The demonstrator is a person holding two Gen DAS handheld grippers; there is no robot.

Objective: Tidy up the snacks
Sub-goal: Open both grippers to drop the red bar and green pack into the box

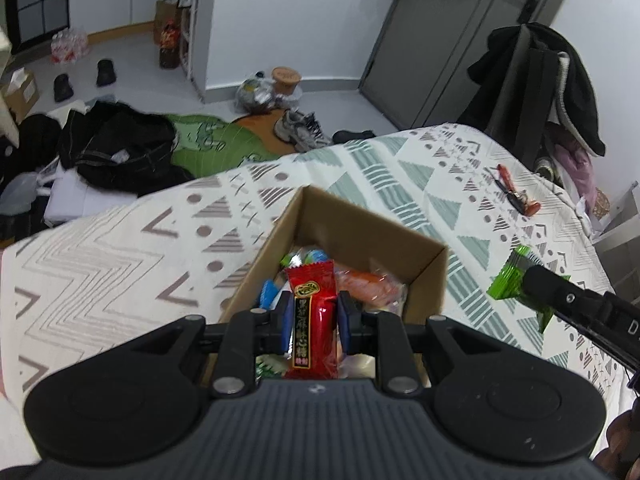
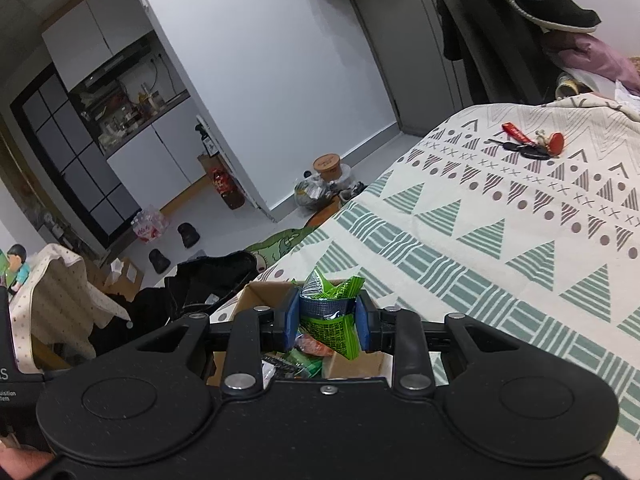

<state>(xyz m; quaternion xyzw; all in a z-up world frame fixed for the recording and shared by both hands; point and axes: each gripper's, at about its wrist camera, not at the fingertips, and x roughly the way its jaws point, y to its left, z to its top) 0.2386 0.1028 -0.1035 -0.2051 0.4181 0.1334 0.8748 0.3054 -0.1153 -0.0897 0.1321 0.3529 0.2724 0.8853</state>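
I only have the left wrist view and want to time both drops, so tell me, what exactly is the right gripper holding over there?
Observer: The right gripper is shut on a crumpled green snack packet, pinched across its silvery middle.
Operator: Is it over the box yet?
Observer: In the right wrist view the cardboard box sits directly below and ahead of the packet, with other wrapped snacks visible inside.
Operator: Anything else on the bed I should know about?
Observer: A bunch of keys with a red strap lies further up the patterned bedspread, well apart from the box.
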